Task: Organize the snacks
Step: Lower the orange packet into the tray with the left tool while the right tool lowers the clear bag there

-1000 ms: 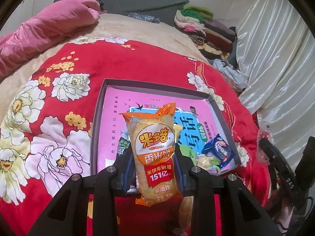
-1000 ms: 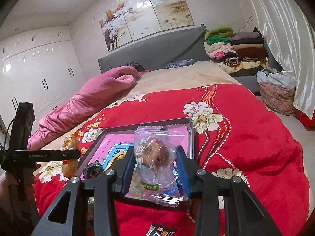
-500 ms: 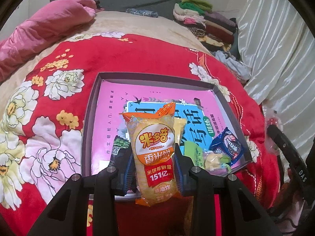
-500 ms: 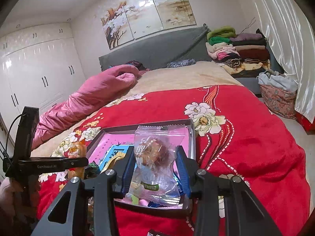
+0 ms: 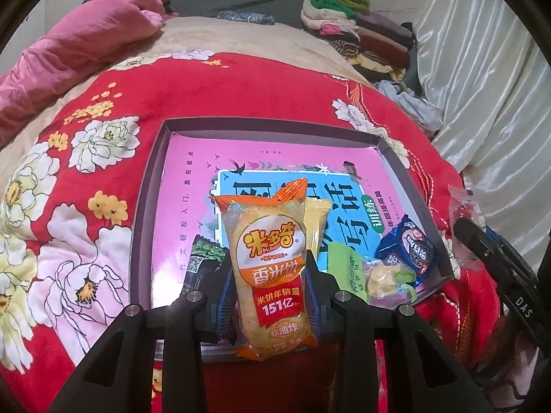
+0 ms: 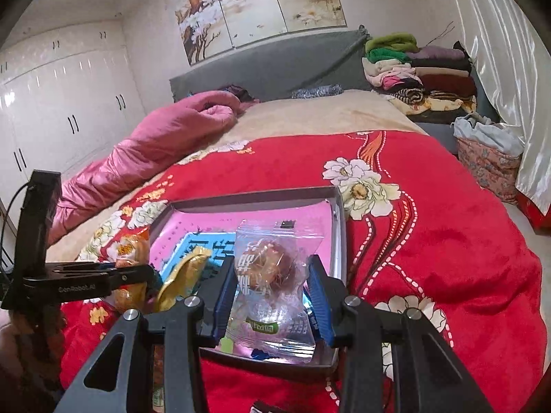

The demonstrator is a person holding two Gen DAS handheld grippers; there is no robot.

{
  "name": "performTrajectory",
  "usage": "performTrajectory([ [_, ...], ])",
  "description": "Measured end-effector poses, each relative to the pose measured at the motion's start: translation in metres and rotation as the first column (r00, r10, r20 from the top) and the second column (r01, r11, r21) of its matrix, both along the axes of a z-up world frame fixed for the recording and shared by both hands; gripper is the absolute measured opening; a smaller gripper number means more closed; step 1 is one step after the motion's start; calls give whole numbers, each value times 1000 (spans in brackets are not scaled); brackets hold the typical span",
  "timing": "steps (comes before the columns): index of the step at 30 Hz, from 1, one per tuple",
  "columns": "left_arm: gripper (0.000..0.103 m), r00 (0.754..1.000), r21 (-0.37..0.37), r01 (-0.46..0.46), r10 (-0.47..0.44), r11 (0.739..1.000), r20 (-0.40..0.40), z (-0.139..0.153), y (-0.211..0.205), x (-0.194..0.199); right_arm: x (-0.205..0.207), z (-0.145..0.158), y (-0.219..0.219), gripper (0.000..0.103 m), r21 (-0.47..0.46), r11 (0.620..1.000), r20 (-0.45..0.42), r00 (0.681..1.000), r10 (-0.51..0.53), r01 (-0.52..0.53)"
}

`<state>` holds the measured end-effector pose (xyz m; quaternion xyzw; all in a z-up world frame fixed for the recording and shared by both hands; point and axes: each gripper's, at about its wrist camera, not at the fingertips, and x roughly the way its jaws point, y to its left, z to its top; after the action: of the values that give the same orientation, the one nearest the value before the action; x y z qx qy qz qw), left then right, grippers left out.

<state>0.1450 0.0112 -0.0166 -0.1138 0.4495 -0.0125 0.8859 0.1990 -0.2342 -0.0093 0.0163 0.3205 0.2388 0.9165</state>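
Note:
My left gripper (image 5: 268, 284) is shut on an orange and yellow rice cracker packet (image 5: 270, 268), held upright over the near edge of a grey tray (image 5: 144, 203) lined with a pink book. My right gripper (image 6: 272, 289) is shut on a clear packet with a brown pastry (image 6: 272, 275), held over the tray's (image 6: 339, 227) near right corner. In the tray lie a dark green packet (image 5: 201, 261), a yellow packet (image 5: 316, 220), a green packet (image 5: 344, 268), a small yellow-green candy packet (image 5: 385, 278) and a blue biscuit packet (image 5: 409, 249).
The tray rests on a red flowered blanket (image 5: 86, 158) on a bed. A pink duvet (image 6: 155, 148) lies at the left, folded clothes (image 6: 416, 69) at the far right. The left gripper also shows in the right wrist view (image 6: 131, 272); white curtains (image 5: 482, 69) hang on the right.
Both grippers have moved closer over the tray with their packets still held. The left gripper has come further in beside the right one.

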Motion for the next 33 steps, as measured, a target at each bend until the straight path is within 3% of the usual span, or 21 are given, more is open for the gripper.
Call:
performTrajectory([
  [14, 36, 1000, 6, 20, -20, 1000, -5, -2, -5, 1, 7, -18, 12, 41, -41, 999, -57, 998, 30, -32],
  [33, 36, 999, 1, 35, -35, 999, -12, -3, -8, 3, 4, -28, 30, 42, -83, 994, -64, 995, 70, -75],
])
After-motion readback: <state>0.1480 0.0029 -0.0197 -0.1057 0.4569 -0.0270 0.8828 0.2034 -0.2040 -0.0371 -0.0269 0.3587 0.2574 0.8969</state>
